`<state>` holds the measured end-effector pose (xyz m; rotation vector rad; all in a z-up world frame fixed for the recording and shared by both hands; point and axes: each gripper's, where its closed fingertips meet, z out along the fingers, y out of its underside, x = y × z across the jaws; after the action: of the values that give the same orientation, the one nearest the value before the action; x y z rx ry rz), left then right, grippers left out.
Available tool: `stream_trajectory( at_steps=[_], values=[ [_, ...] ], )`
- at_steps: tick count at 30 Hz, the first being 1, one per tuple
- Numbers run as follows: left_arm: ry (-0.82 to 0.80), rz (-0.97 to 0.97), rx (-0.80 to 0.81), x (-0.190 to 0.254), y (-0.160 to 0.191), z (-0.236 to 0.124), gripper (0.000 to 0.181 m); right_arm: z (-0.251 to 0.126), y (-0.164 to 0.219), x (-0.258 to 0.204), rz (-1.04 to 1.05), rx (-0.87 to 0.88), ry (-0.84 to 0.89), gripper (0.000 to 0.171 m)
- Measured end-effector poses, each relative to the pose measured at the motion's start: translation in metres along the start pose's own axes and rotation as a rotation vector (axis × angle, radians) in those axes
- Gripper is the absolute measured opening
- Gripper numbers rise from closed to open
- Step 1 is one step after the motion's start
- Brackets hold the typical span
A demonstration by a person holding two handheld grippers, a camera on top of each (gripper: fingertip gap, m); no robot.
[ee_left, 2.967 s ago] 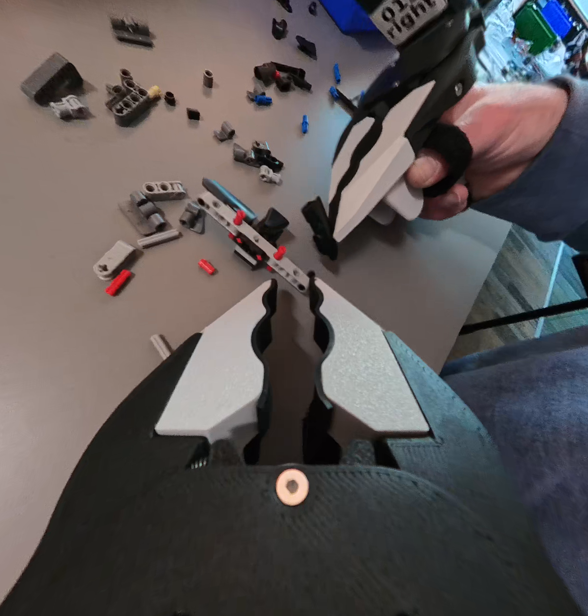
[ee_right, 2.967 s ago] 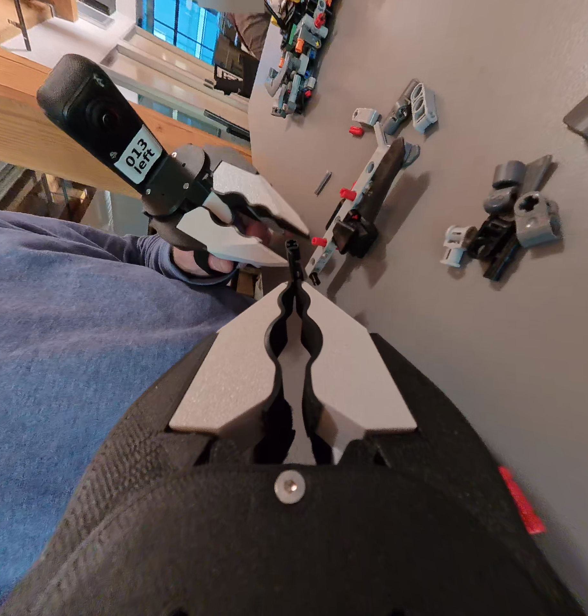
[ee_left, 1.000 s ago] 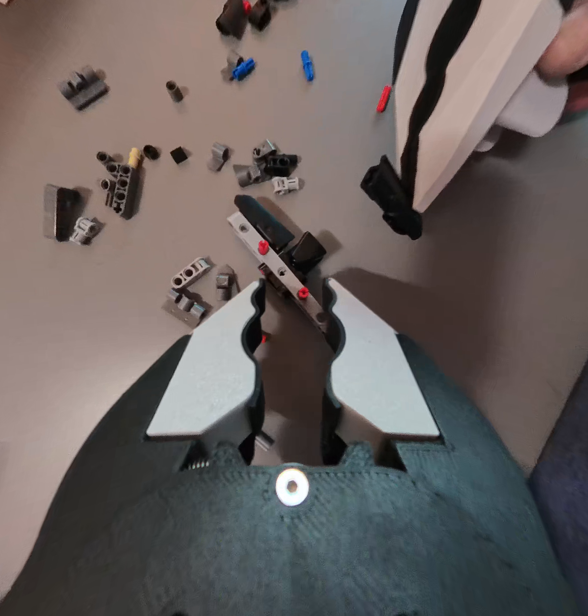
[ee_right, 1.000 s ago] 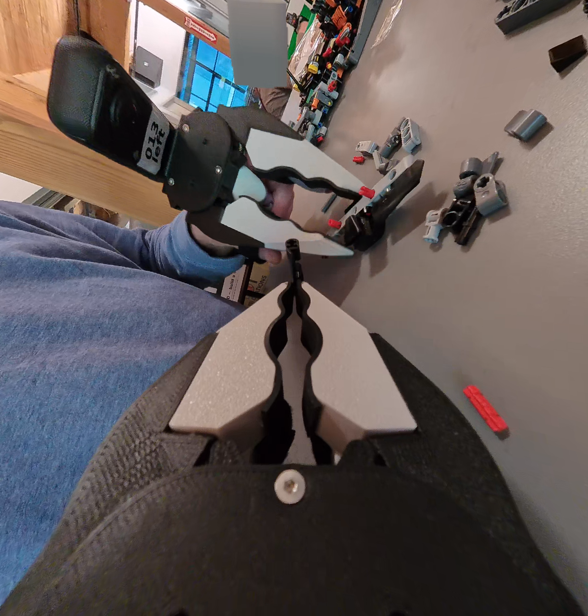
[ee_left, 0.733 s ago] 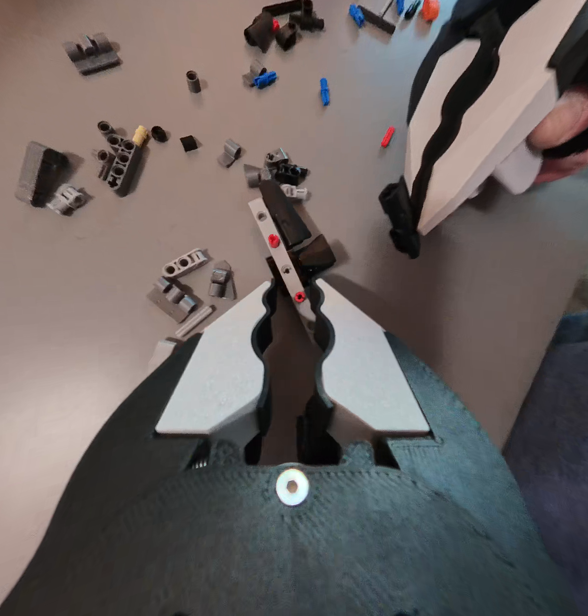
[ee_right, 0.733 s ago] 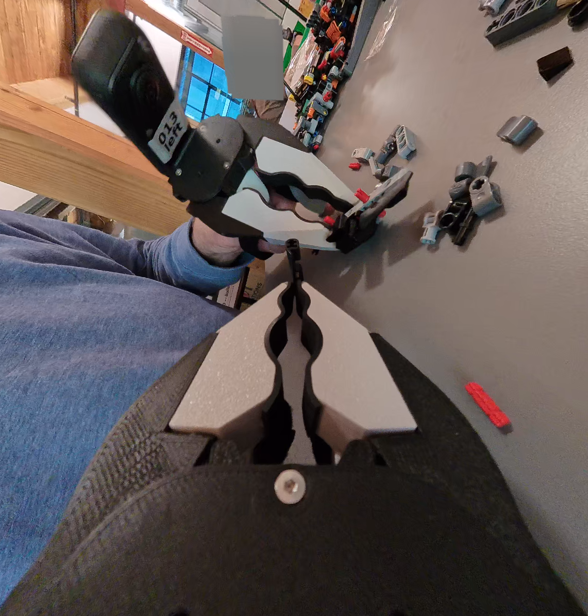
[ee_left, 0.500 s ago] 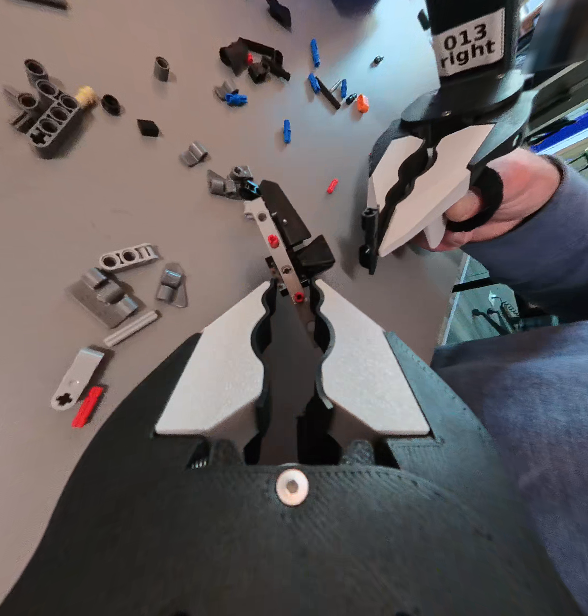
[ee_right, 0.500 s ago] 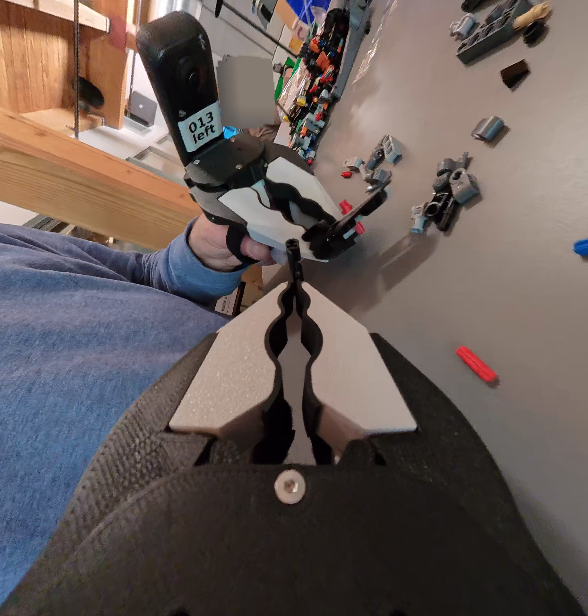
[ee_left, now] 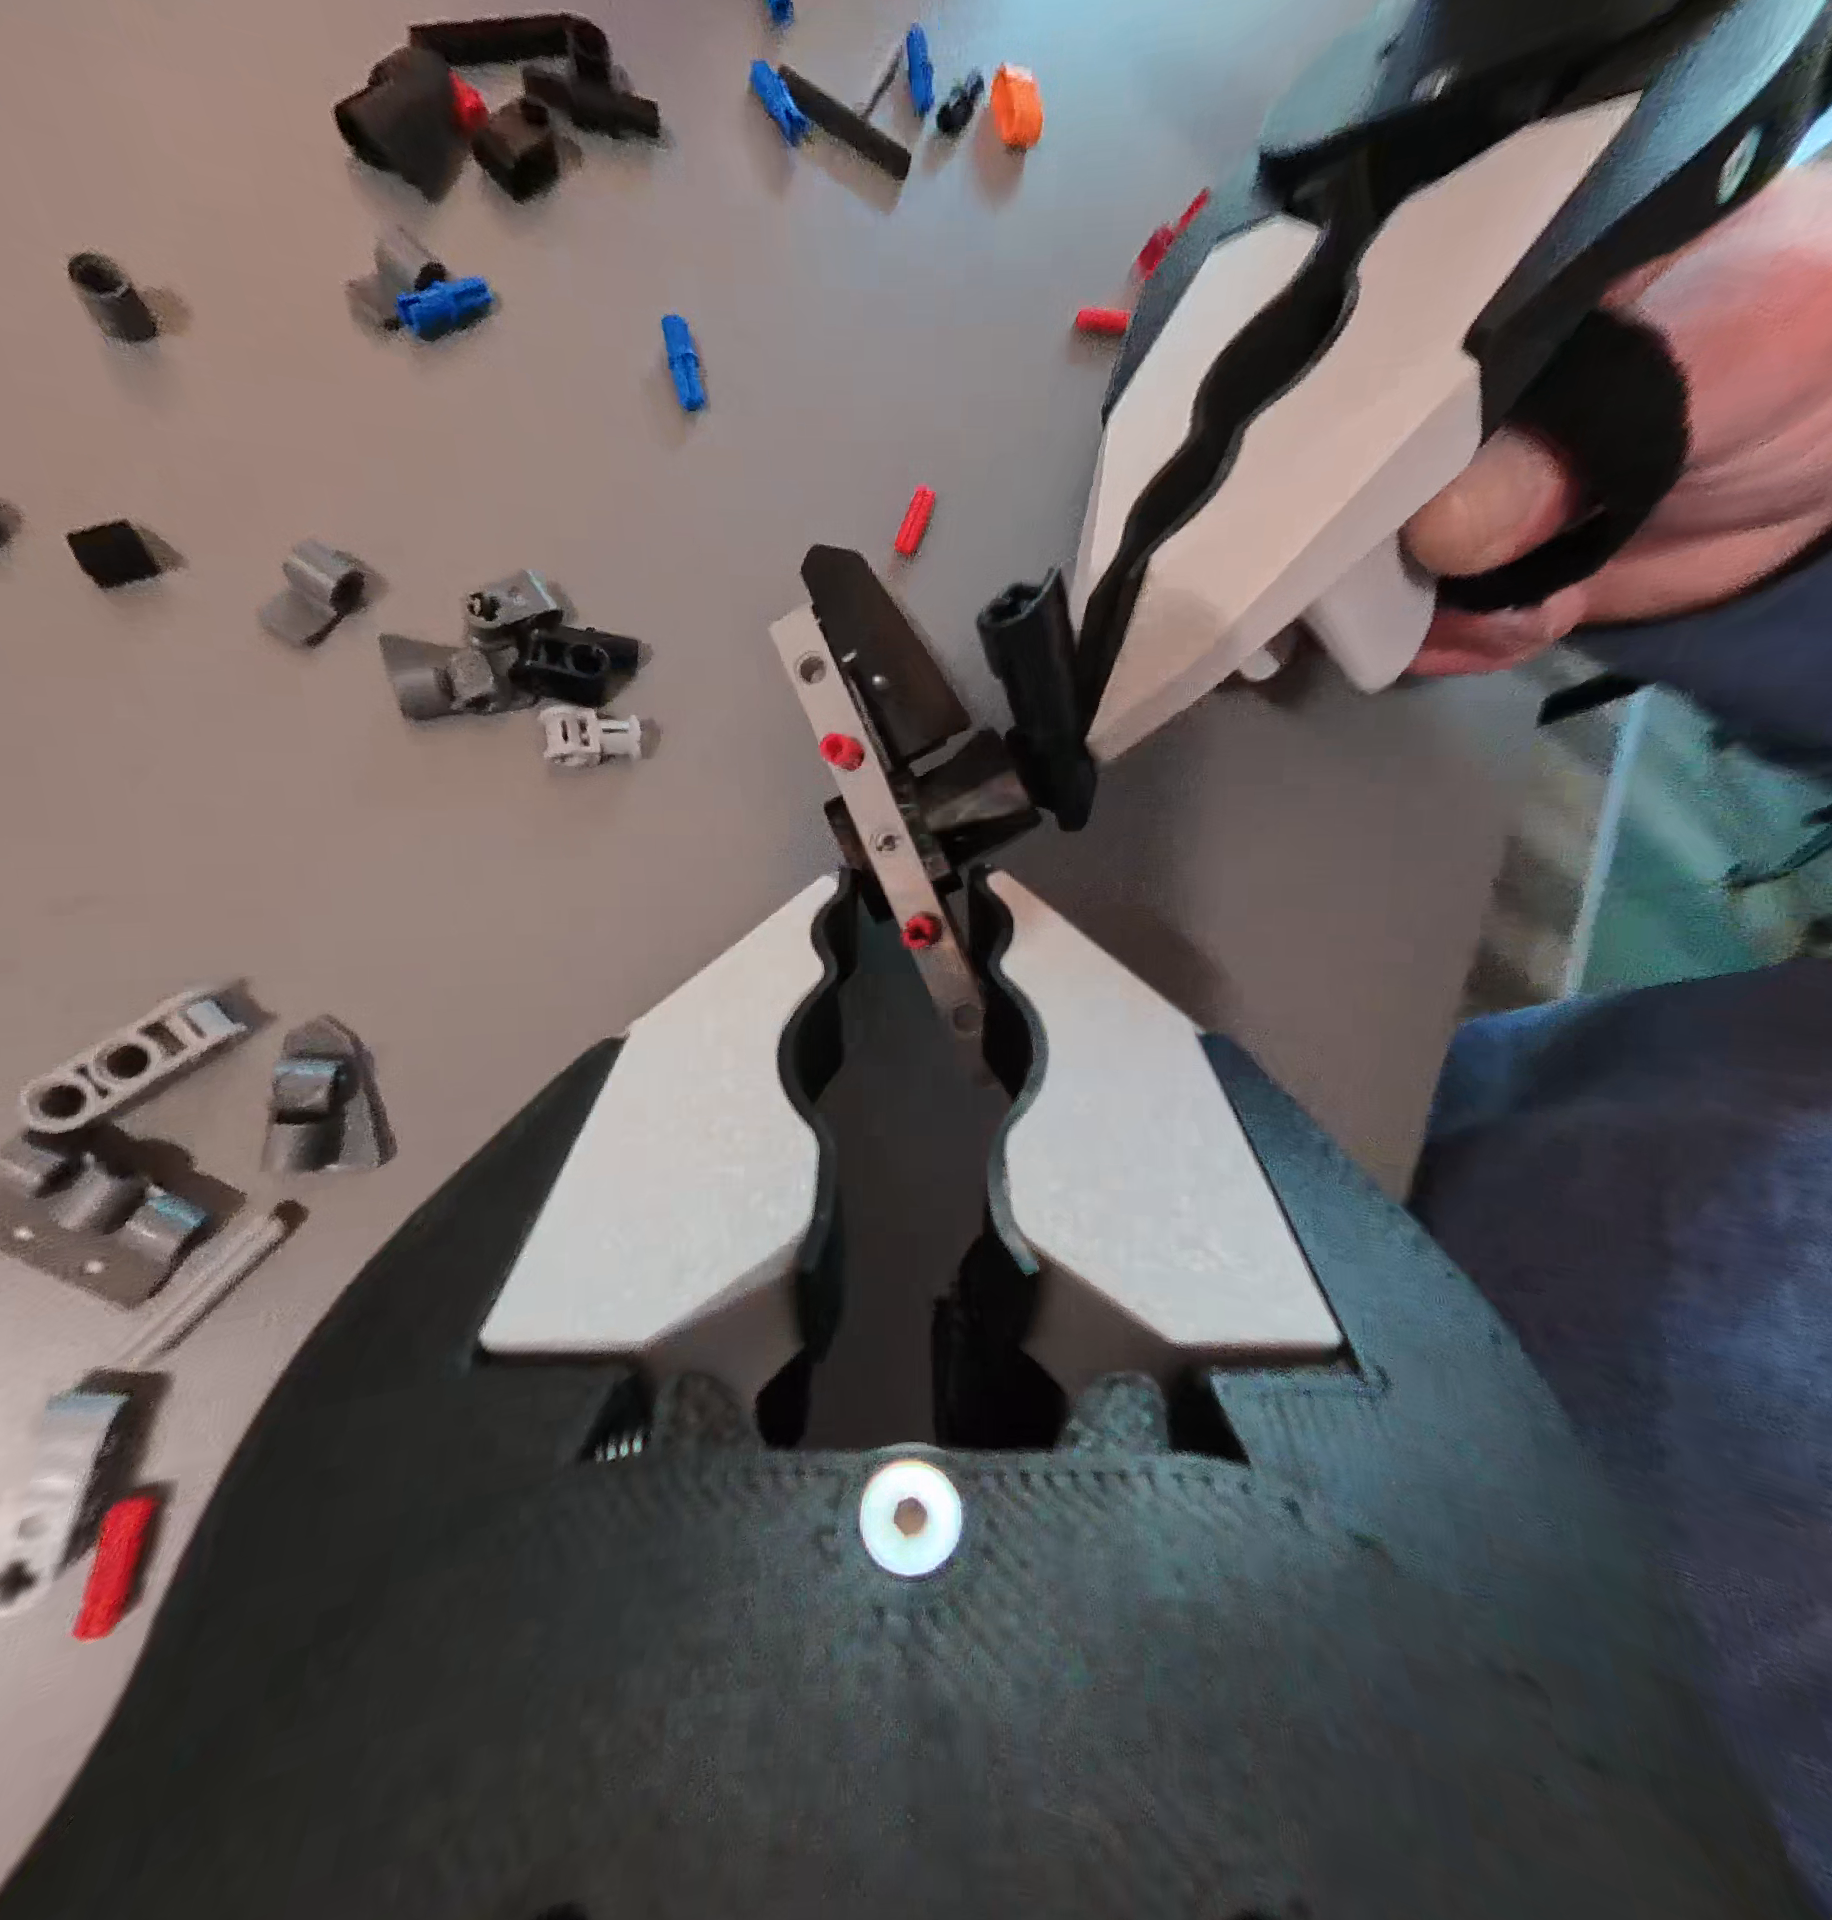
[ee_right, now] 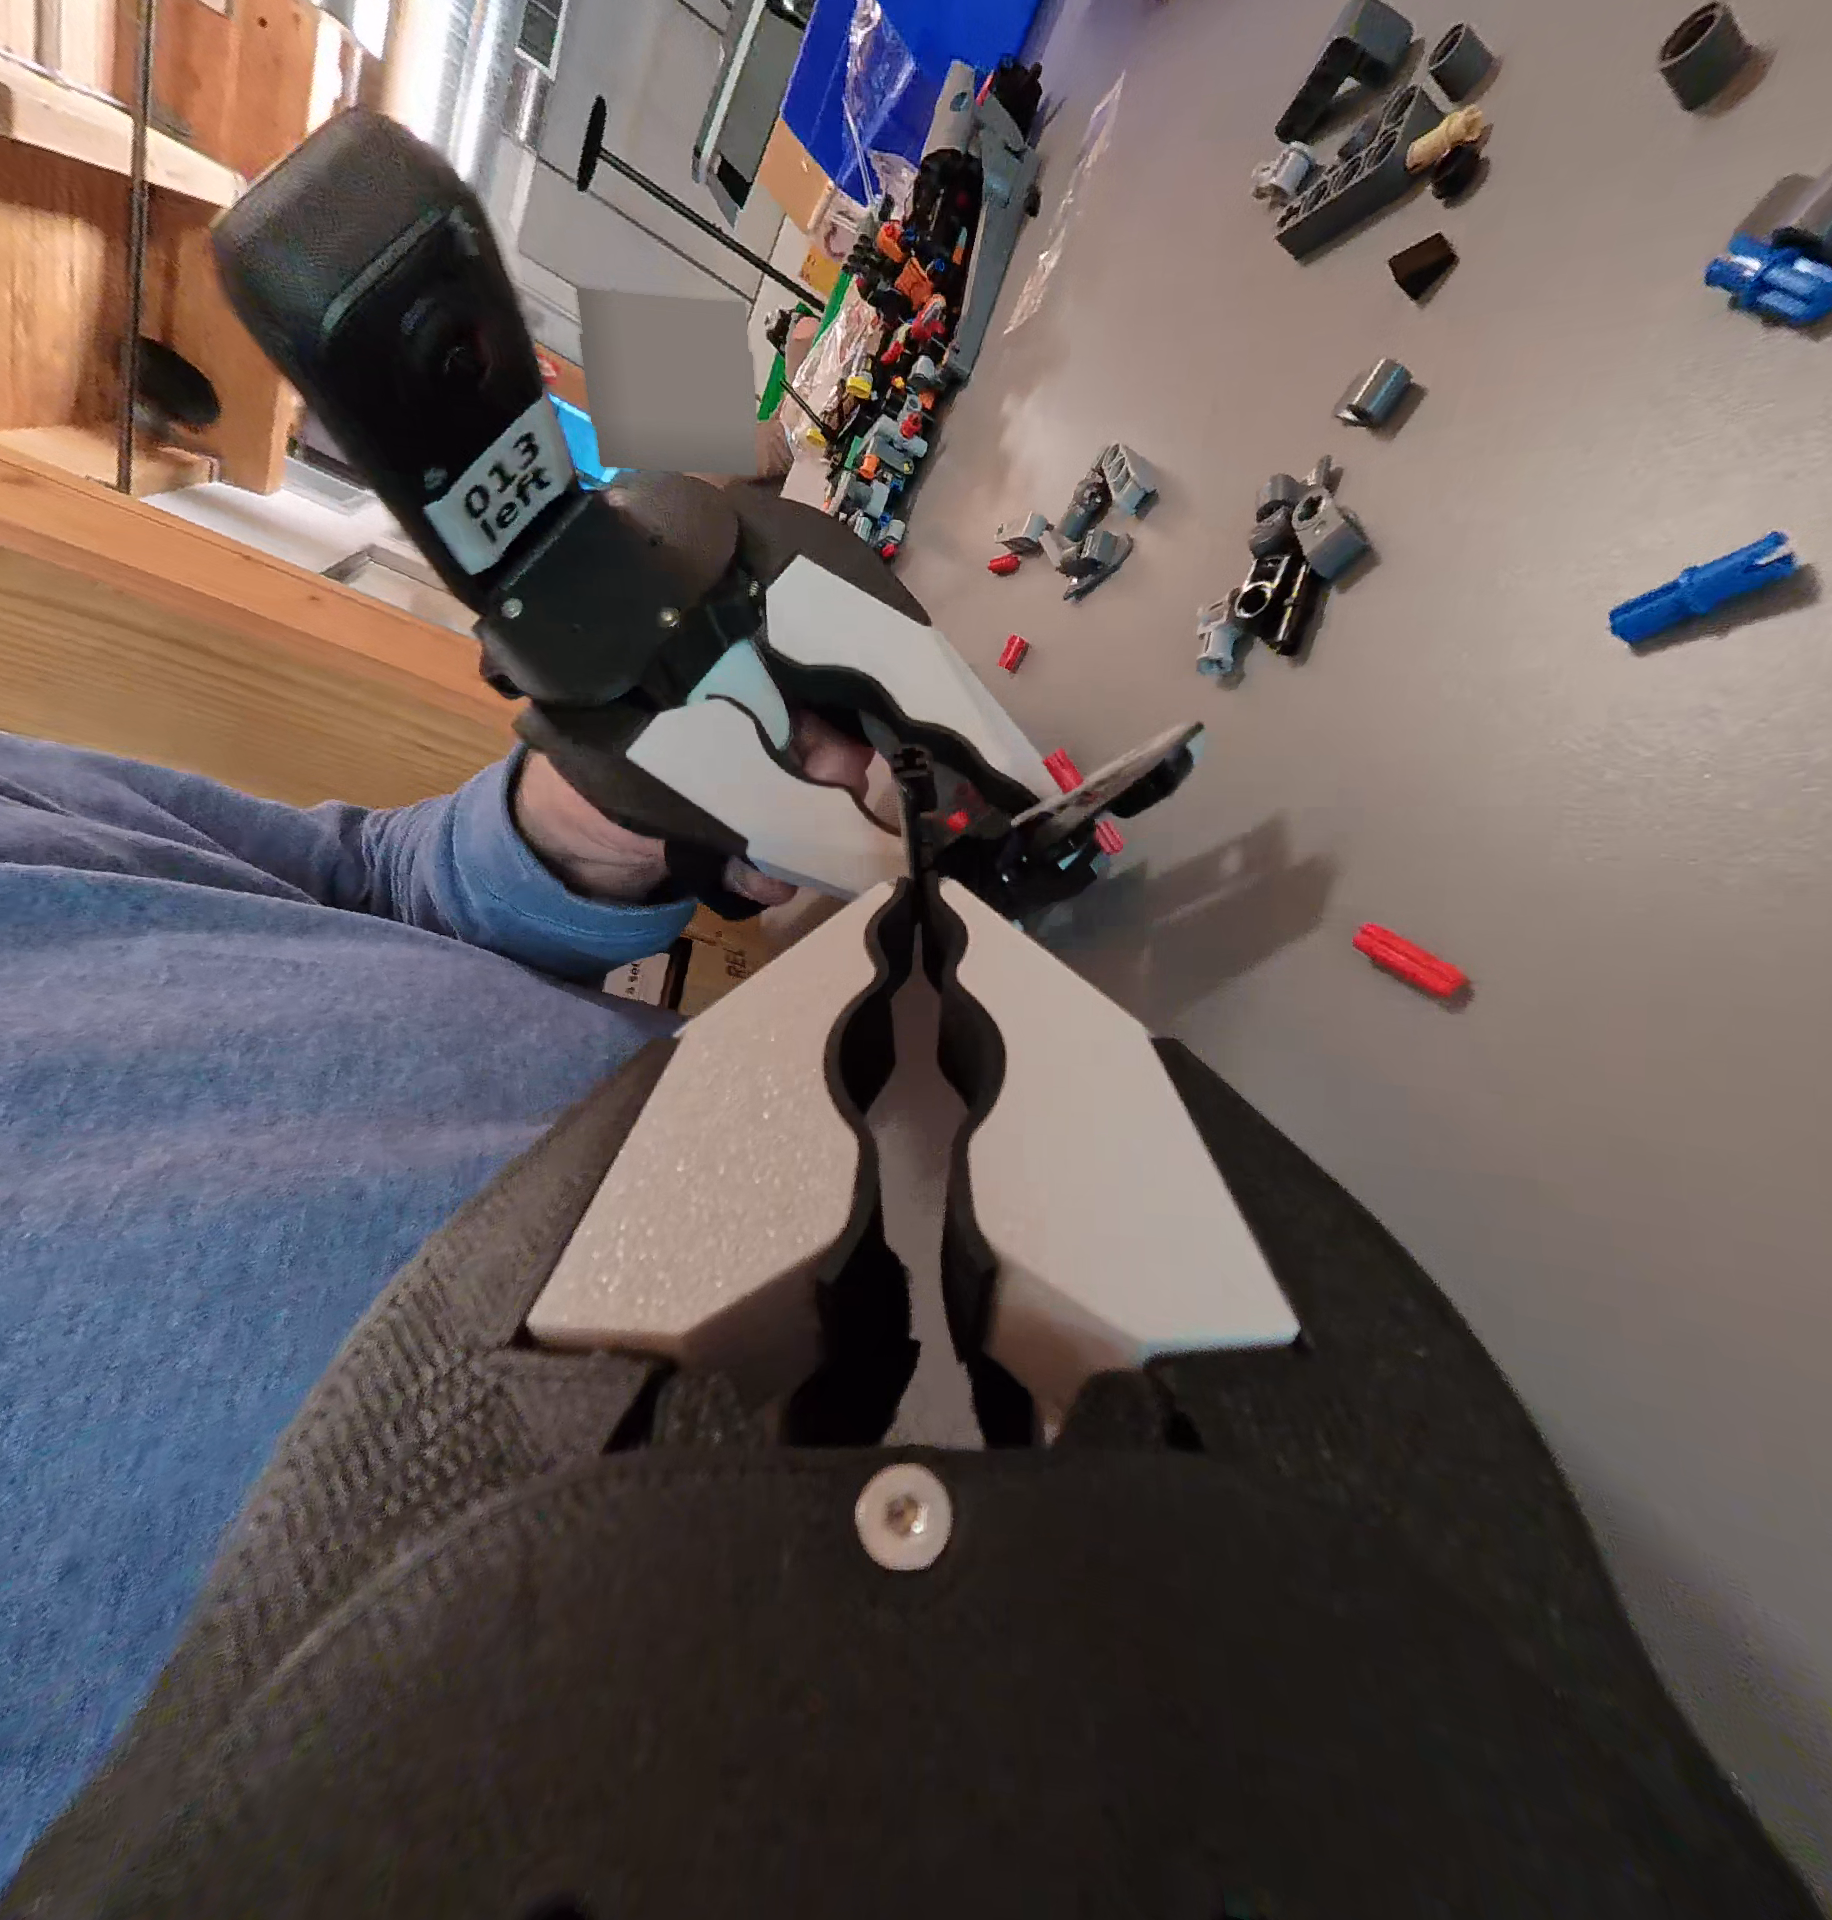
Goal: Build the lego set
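My left gripper is shut on the lower end of a grey beam assembly with red pins and black parts, and holds it above the grey table. My right gripper comes in from the upper right, shut on a black connector piece that touches the assembly's black block. In the right wrist view my right gripper pinches that thin black piece just in front of the left gripper and the assembly.
Loose pieces lie scattered on the table: a red pin, a blue pin, a grey-black cluster, grey parts at left. The table edge runs close on the right. Colourful built models stand far off. My hands' fingertips stand some 4 cm from each other.
My left gripper closed on the beam assembly and lifted it off the table. My right gripper, still holding the black piece, moved in until the piece touches the assembly.
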<state>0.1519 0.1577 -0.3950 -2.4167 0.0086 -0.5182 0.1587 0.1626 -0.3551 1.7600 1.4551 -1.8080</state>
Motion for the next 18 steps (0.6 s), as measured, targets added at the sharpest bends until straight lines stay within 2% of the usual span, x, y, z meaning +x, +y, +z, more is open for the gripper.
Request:
stream_trajectory(
  at_steps=[5,11,18],
  values=[
    [-0.087,0.132,-0.056,-0.007,0.001,0.0,0.026,0.005,-0.001,0.003,-0.025,-0.018,0.035,0.0],
    [-0.073,0.117,-0.061,-0.011,0.006,-0.007,0.028,0.017,-0.006,0.004,-0.051,-0.034,0.044,0.0],
    [-0.066,0.061,0.017,-0.016,0.002,-0.021,0.036,0.025,-0.014,-0.002,-0.056,-0.024,0.02,0.0]
  ],
)
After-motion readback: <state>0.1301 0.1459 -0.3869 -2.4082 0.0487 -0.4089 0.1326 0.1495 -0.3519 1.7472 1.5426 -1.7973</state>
